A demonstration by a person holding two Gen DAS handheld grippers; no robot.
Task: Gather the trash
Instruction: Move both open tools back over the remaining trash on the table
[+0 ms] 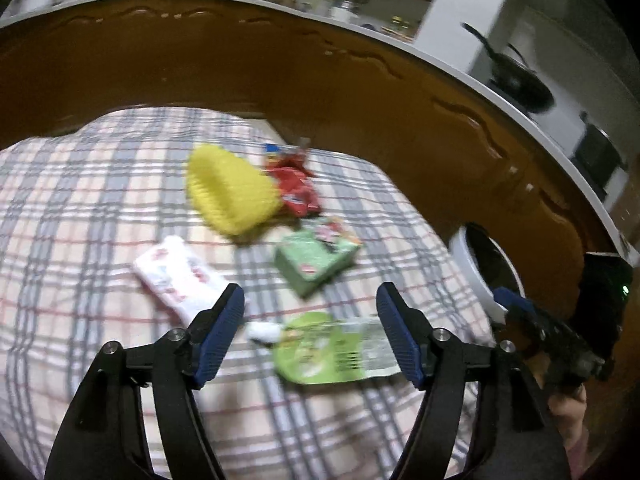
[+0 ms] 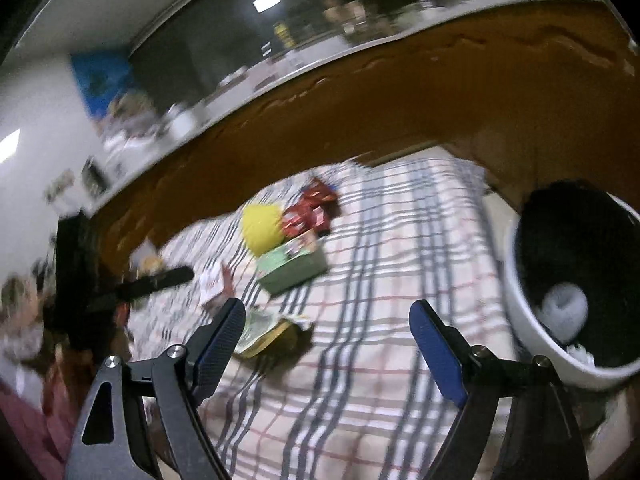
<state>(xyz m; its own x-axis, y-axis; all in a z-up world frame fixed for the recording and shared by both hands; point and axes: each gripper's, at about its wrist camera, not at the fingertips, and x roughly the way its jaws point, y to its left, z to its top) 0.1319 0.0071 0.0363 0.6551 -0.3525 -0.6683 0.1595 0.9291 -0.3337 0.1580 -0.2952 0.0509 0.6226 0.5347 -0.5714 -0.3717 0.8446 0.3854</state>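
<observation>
Left wrist: left tool (image 1: 310,304) open above green wrapper (image 1: 320,354).

- No text can be read in either view; motion blur smears every printed surface.
- The white wrapper (image 1: 176,276), left of centre, bears red and blue marks, illegible.
- The green box (image 1: 316,260), near centre, and the red packet (image 1: 296,188), above it, show blurred print only.
</observation>
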